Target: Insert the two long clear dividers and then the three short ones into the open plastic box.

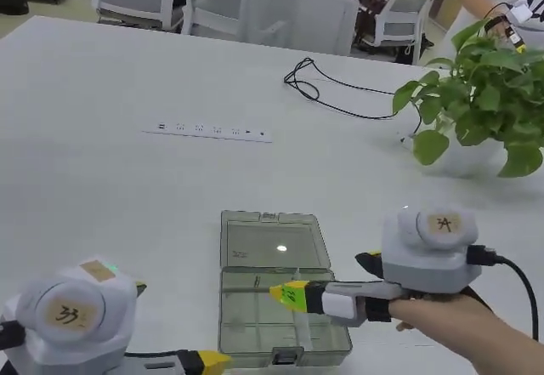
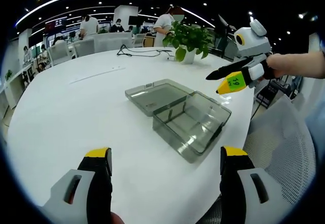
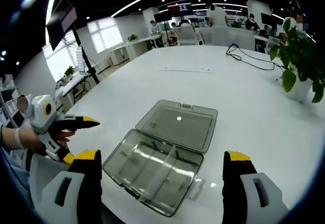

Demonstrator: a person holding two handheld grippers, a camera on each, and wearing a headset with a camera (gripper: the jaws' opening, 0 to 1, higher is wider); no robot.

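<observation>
Now: smoky translucent rectangular box (image 1: 246, 315), lid (image 1: 272, 241) laid flat; left tongs (image 2: 166, 153), right tongs (image 3: 162, 156) spread, empty.

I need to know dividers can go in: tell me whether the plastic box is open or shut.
Open. The lid lies flat on the table, folded back from the box, whose inside faces up.

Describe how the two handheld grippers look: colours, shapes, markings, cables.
Both the left gripper and right gripper have rounded white-grey housings, black jaws with yellow tips and pale side plates. The left housing carries a round tan sticker reading 33; the right has a green tag on one tip and a black cable.
</observation>
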